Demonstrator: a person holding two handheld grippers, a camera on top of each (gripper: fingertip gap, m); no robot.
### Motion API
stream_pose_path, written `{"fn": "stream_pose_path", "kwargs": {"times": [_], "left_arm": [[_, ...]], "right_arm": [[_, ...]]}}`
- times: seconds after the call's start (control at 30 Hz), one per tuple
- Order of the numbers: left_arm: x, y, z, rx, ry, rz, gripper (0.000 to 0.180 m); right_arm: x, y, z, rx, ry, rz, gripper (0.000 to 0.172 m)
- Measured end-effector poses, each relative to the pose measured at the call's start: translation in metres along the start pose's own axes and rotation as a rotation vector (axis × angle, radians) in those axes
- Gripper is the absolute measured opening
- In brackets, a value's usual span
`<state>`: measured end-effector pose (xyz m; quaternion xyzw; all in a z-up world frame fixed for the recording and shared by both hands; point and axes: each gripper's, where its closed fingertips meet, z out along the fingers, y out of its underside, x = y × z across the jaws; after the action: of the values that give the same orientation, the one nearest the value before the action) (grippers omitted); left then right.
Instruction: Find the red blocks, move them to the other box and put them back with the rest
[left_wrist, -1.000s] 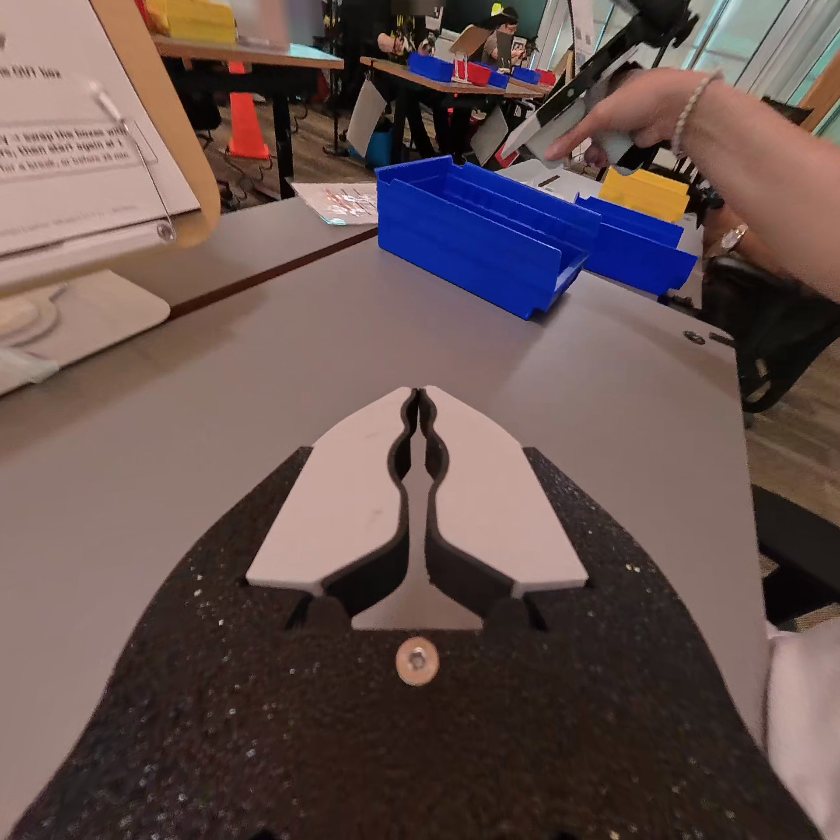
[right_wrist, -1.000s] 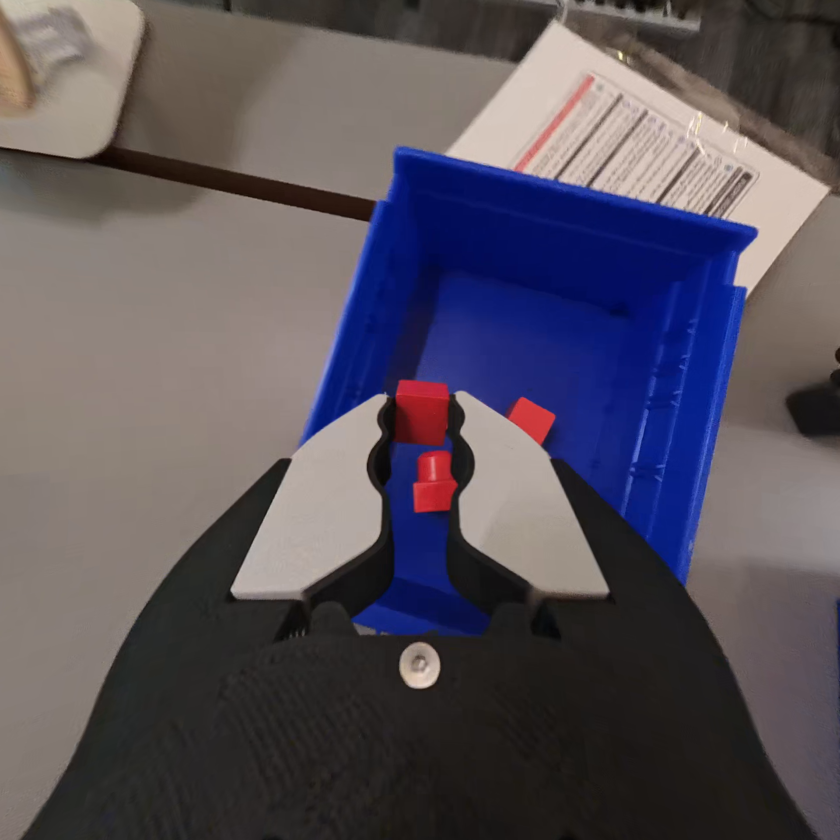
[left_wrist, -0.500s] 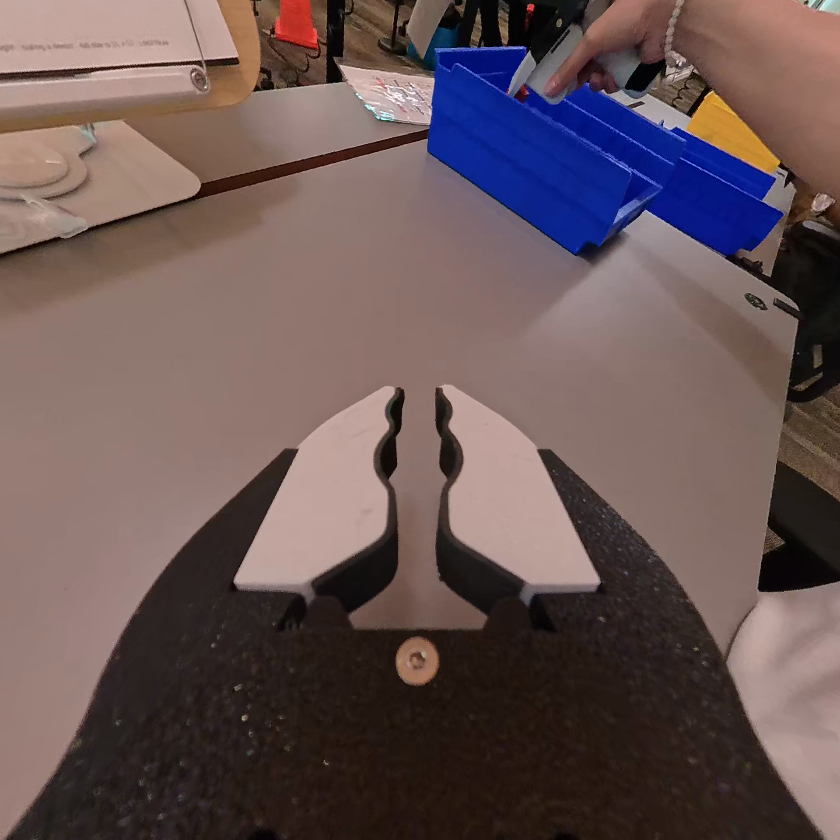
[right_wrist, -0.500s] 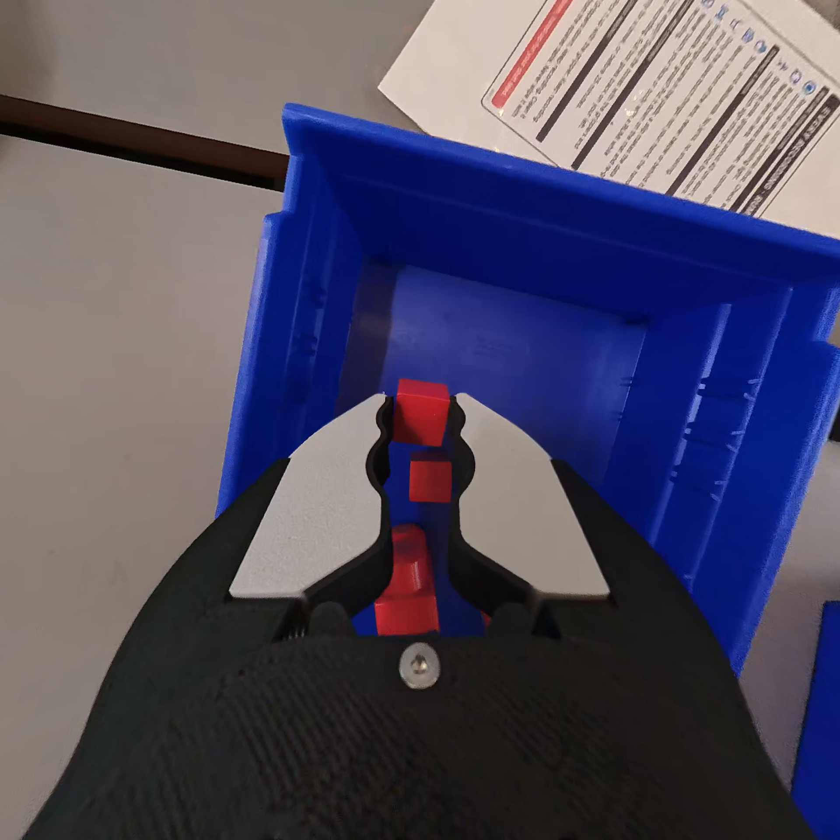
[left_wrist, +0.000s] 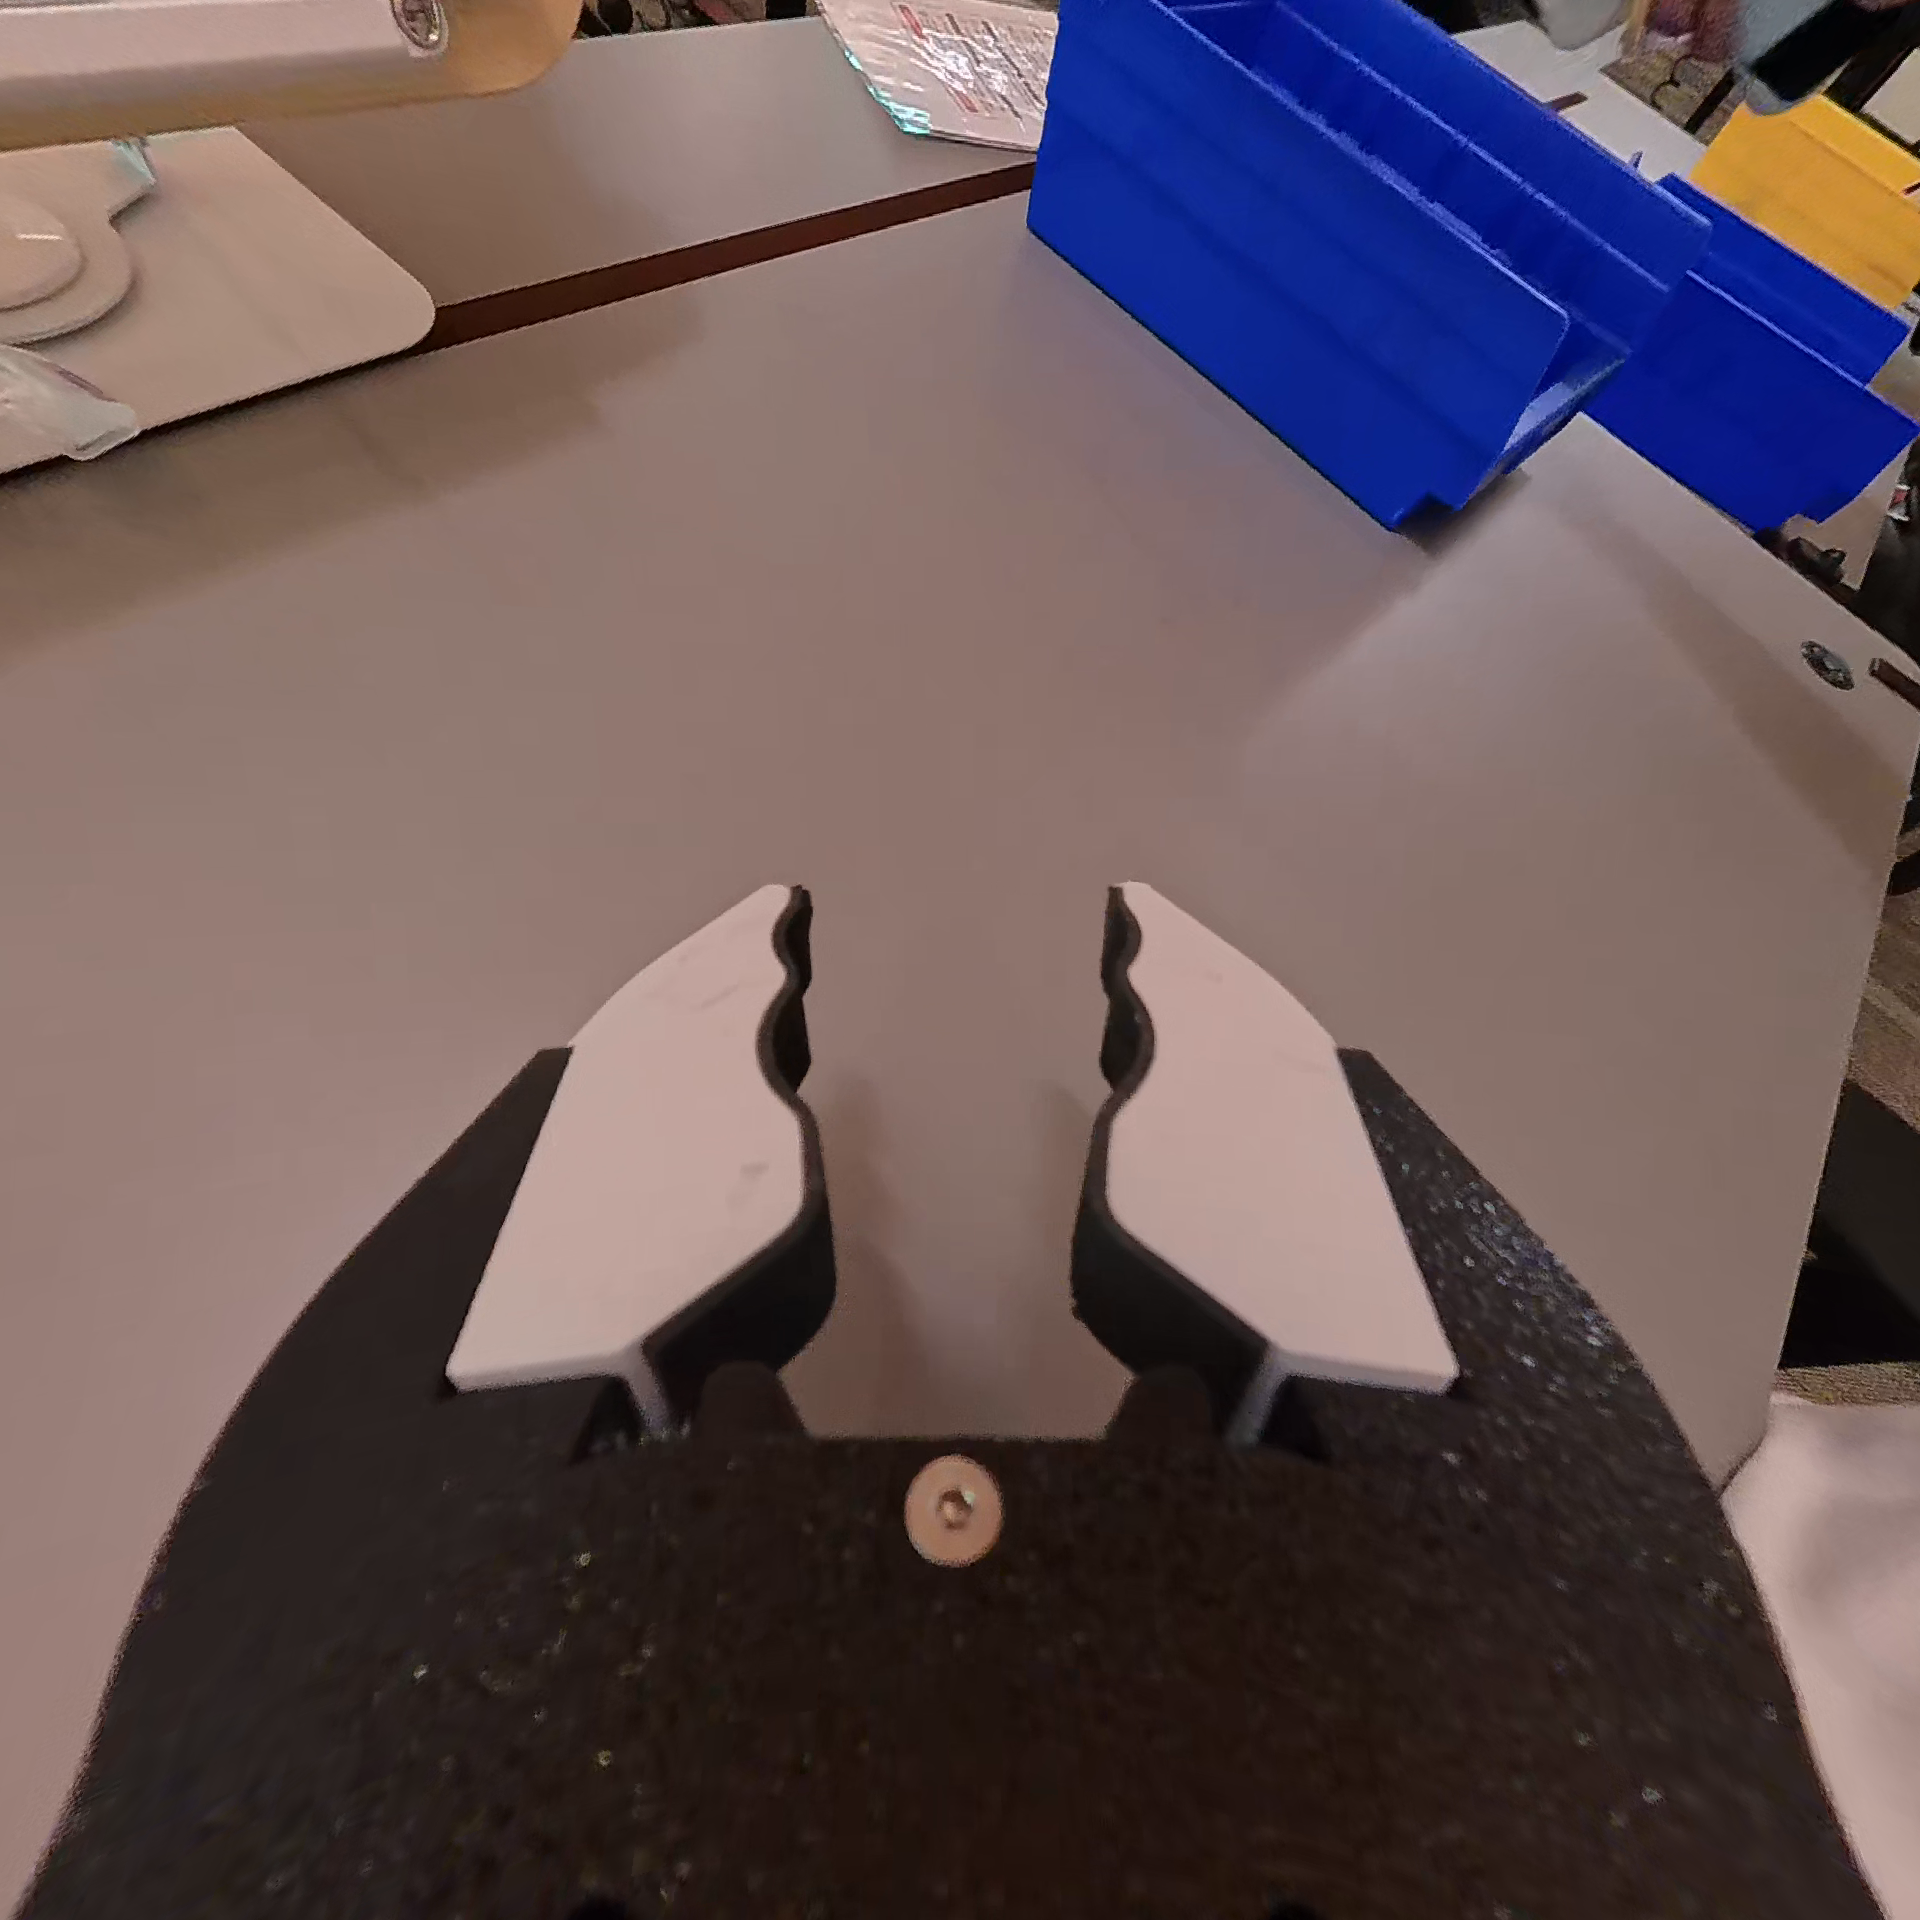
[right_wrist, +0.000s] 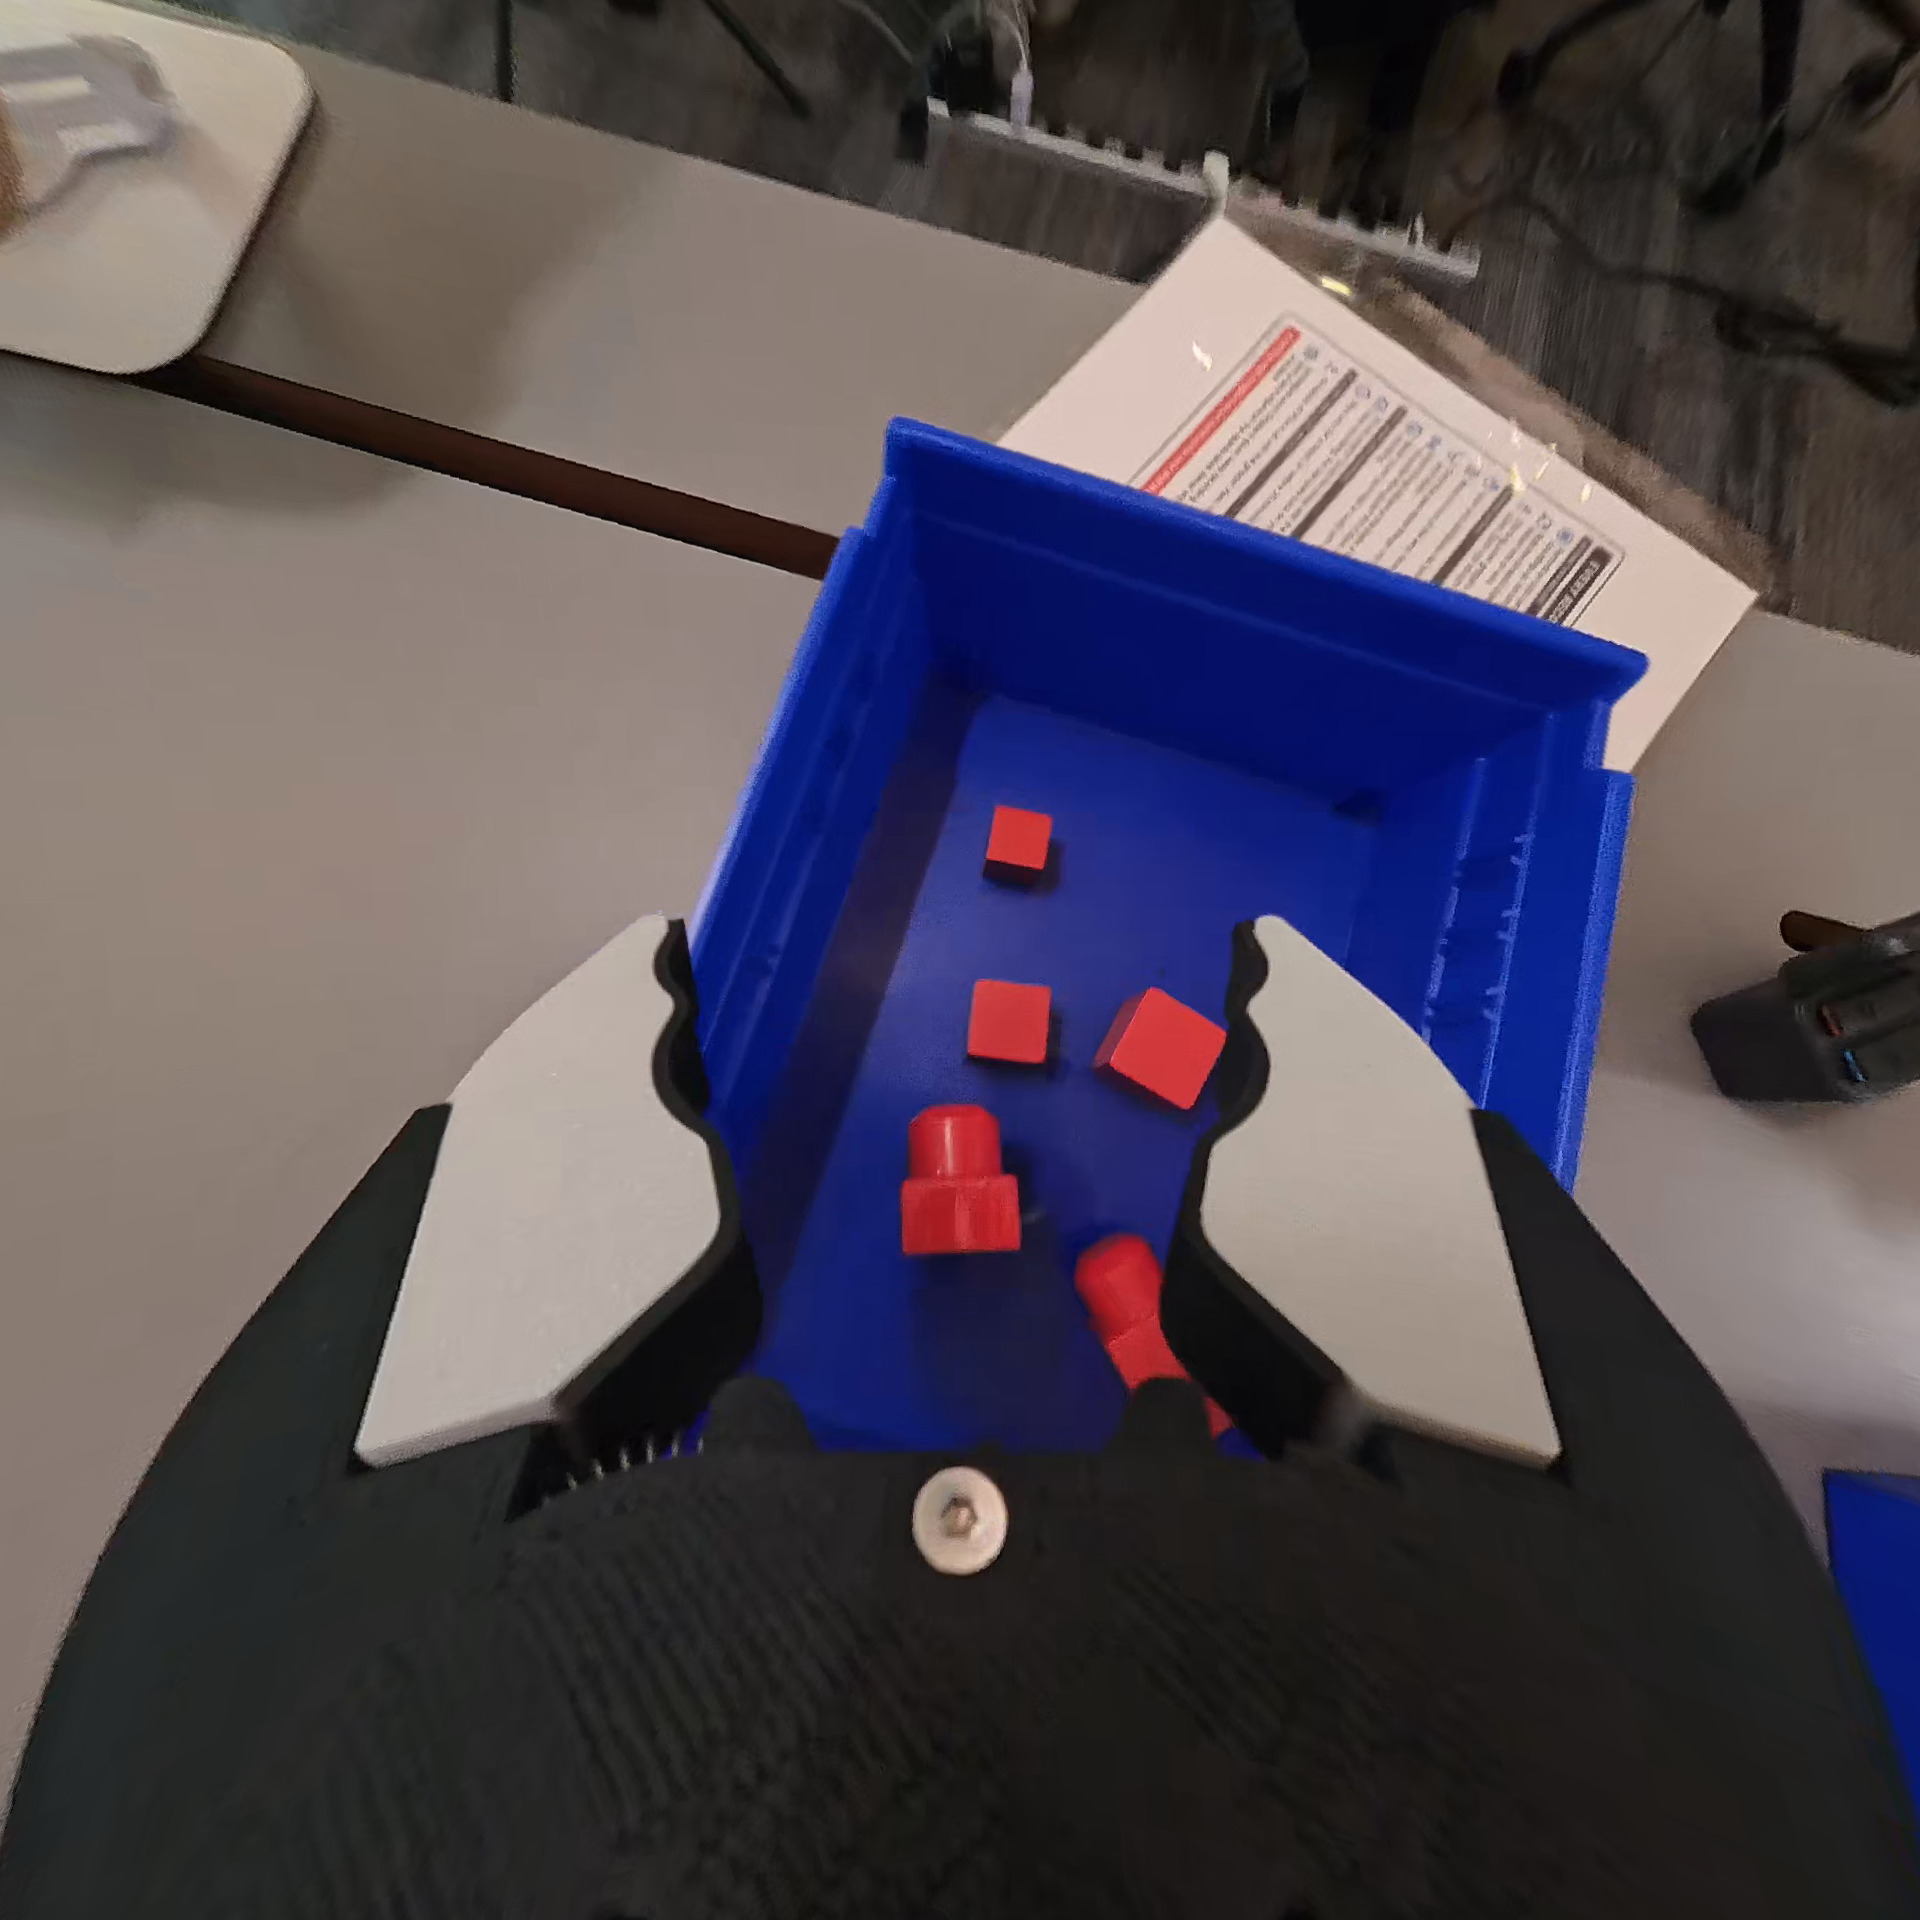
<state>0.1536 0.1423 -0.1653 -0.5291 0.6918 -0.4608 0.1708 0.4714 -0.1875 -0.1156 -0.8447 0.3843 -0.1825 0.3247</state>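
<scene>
A: What sits nearest in the right wrist view?

B: The right gripper (right_wrist: 961, 935), jaws spread wide and gripping nothing. It hangs over a blue box (right_wrist: 1247, 582) in the middle of the frame.

A: And the red blocks?

B: All on the box floor. Two stepped red pegs (right_wrist: 956, 1195) lie lowest in the frame, one partly hidden behind the right finger (right_wrist: 1340, 1174). Above them lie two red cubes (right_wrist: 1010, 1023) side by side, the right one just beside the fingertip. A third cube (right_wrist: 1018, 844) lies farther up, alone.

A: Any writing?

B: A white printed sheet (right_wrist: 1351, 457) with a red strip and dark lines lies behind the box at the upper right; the print is too blurred to read. No brand marks show.

A: The left wrist view?

B: The left gripper (left_wrist: 958, 904) stands part open over the bare grey table (left_wrist: 727, 623), nothing between its pads. At the upper right stand the blue box (left_wrist: 1299, 260), a second blue box (left_wrist: 1756, 405) and something yellow (left_wrist: 1829, 197) behind.
</scene>
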Motion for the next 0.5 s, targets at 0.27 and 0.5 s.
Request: {"fn": "stream_pose_path", "kwargs": {"times": [0.27, 0.5], "left_arm": [[0.026, -0.033, 0.032, 0.075, 0.107, -0.125, 0.077], [0.079, -0.082, 0.086, -0.003, 0.172, -0.120, 0.089]], "right_arm": [[-0.040, 0.055, -0.082, 0.341, 0.005, 0.022, 0.097], [-0.064, 0.107, -0.123, 0.401, 0.073, 0.031, 0.095]]}}
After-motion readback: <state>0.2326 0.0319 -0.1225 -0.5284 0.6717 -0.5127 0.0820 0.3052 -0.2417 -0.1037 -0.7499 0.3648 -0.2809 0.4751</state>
